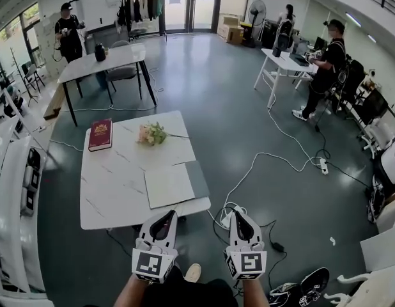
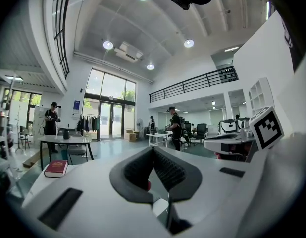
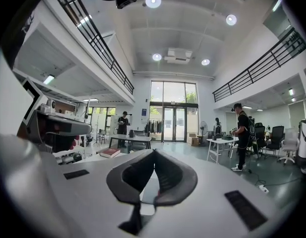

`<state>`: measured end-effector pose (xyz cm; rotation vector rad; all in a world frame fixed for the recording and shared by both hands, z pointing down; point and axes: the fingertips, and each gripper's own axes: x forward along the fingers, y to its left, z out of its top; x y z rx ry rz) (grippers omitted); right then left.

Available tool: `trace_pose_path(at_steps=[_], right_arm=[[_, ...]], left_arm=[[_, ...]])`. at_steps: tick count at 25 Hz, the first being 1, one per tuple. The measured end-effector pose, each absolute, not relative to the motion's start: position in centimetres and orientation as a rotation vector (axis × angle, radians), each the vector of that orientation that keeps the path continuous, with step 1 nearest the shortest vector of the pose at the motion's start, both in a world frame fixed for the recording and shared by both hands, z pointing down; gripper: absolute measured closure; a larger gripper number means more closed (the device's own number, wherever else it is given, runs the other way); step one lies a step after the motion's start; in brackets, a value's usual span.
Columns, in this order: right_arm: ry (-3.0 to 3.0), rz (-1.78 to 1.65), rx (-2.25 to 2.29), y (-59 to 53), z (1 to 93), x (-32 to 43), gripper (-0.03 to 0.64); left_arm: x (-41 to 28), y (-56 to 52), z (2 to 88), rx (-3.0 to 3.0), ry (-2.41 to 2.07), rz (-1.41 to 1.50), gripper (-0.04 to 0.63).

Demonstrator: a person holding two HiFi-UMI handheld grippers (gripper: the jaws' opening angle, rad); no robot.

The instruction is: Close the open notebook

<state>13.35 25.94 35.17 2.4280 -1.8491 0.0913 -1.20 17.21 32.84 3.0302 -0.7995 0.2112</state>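
Just ahead of the left tool [image 1: 167, 215] and right tool [image 1: 238, 212], both closed empty, lies the notebook [image 1: 169, 185].

Red book [image 1: 100, 135], far left corner of table [image 1: 111, 194]: gold emblem, letters unreadable.
Open notebook [image 1: 169, 185], near edge: no readable writing.

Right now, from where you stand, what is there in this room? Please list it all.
table: one, white marble, just ahead
notebook: one, white pages, open, table's near right corner
book: one, dark red, closed, table's far left
flowers: one bunch, pink and green, table's far middle
far tables: two, white, back left and back right
people: three, dark clothes, near the far tables
fan: one, white, by the glass doors
cables: white, floor at right
left gripper: white, shut, empty
right gripper: white, shut, empty
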Motion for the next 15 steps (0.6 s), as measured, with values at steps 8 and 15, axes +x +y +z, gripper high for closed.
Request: trace_pose_path(at_steps=[8, 15], right_arm=[[-1.938, 0.117, 2.342, 21.7, 36.6, 14.7, 0.6], [-1.972, 0.167, 2.303, 15.9, 38.1, 17.0, 0.6]], left_arm=[[-0.5, 13.8, 33.7, 2.967, -0.934, 0.227, 0.571], [1.4, 8.9, 36.1, 2.921, -0.953, 0.273, 0.571]])
